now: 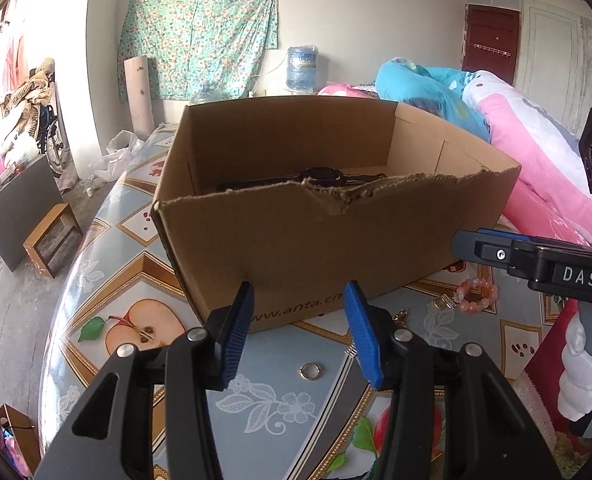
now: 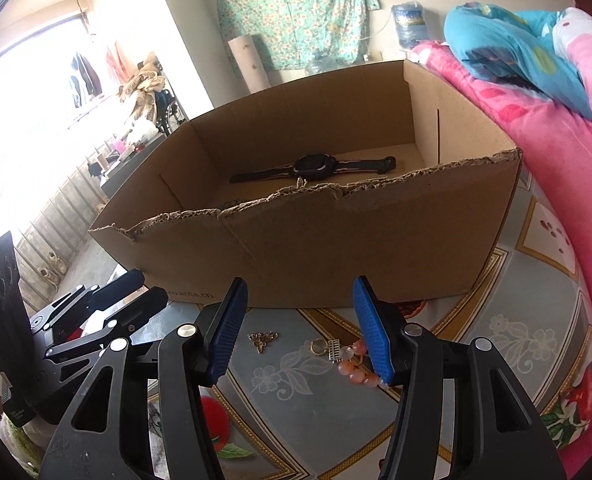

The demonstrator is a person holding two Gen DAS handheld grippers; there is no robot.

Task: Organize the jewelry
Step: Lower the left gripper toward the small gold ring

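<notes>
Looking into the cardboard box (image 2: 336, 232) on the bench (image 2: 536, 344), we see a black wristwatch (image 2: 312, 166) lying flat on its floor. Our left gripper (image 1: 300, 336) hangs with released jaws, nothing between them, above a small gold ring (image 1: 311, 371) (a butterfly-shaped charm (image 2: 262, 339) lies nearby). Our right gripper (image 2: 302, 336) is likewise released and empty, its right pad just beside the pink bead bracelet (image 2: 356, 364) on the bench.
</notes>
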